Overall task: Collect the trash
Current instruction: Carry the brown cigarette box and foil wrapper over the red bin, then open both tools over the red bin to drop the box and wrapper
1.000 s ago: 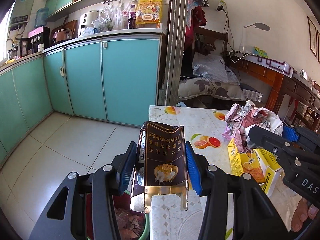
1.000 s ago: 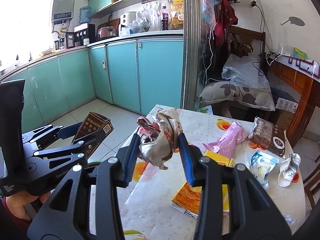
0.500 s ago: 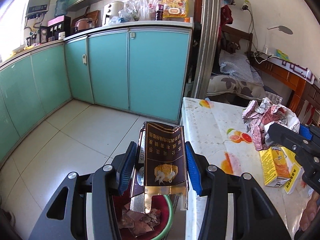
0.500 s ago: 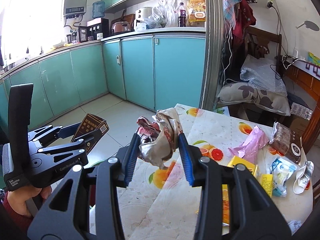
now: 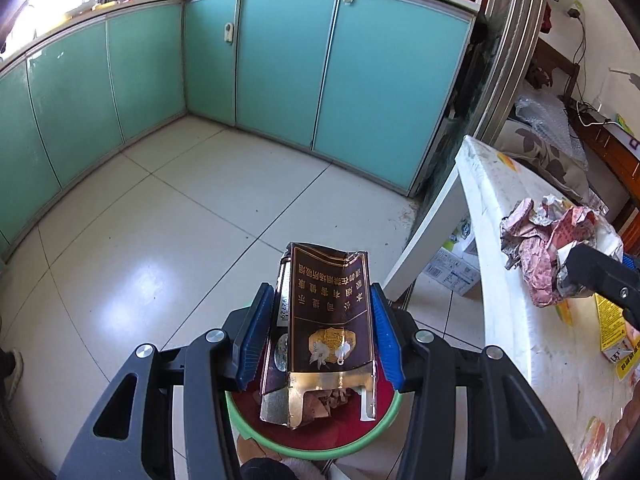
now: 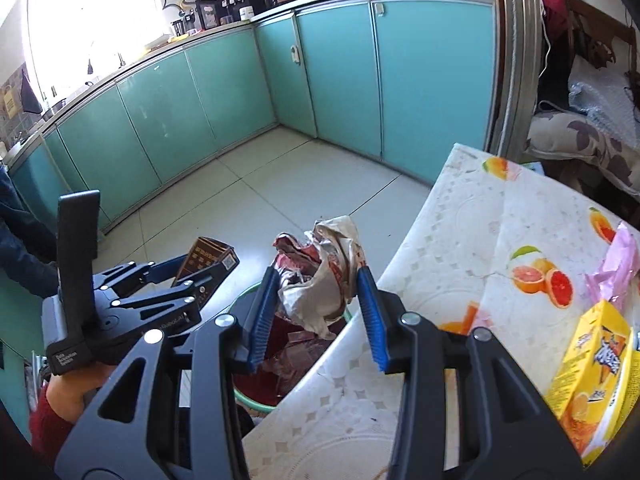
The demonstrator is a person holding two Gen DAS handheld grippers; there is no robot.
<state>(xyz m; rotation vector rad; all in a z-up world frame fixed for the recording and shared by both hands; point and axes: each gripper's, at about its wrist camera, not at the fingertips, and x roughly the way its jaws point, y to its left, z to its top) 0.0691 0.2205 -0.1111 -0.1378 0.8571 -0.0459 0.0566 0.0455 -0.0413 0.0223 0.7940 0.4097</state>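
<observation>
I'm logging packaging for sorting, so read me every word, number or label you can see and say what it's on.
"本公司提示 吸烟有害健康 请勿在禁烟场所吸烟": upside down on the flattened dark brown cigarette pack.
"92729": partial digits on that pack's white side strip.
"Data Acquisition System": on the left gripper body.
Yellow drink carton: print too blurred to read.

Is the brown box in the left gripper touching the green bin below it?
Cannot tell. In the left wrist view the brown box overlaps the green bin, and no gap or contact shows plainly.
</observation>
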